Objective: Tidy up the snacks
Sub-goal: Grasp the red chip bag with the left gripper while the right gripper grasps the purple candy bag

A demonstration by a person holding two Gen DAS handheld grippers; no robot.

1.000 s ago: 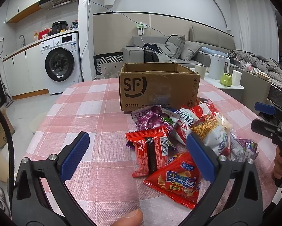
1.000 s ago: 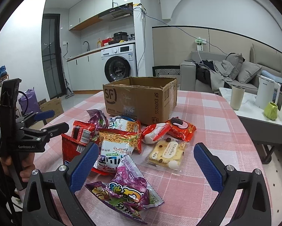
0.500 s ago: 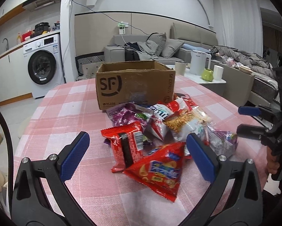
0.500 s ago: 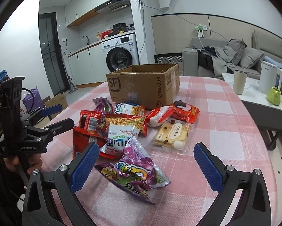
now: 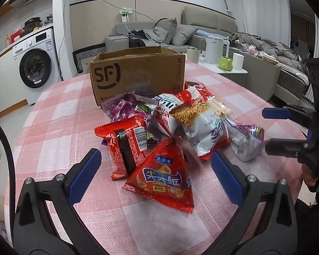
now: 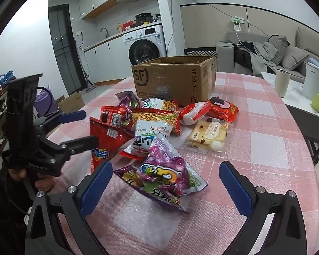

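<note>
A pile of snack bags lies on the pink checked tablecloth (image 5: 59, 140) in front of an open SF cardboard box (image 5: 138, 74), also seen in the right wrist view (image 6: 174, 80). My left gripper (image 5: 156, 176) is open, its fingers on either side of a red triangular crisp bag (image 5: 163, 176). A red wafer pack (image 5: 127, 142) lies just left of it. My right gripper (image 6: 165, 189) is open around a purple candy bag (image 6: 165, 170). A noodle snack bag (image 6: 153, 127) and a yellow cake pack (image 6: 208, 136) lie beyond.
A side table (image 6: 297, 97) with a kettle (image 6: 314, 82), a cup and a green pot stands right of the dining table. A sofa (image 5: 180, 34) and a washing machine (image 5: 36, 63) are behind. Each gripper shows in the other's view, at the pile's side.
Both grippers have moved forward and down toward the snack pile. The red crisp bag and the purple bag now sit between their open fingers.
</note>
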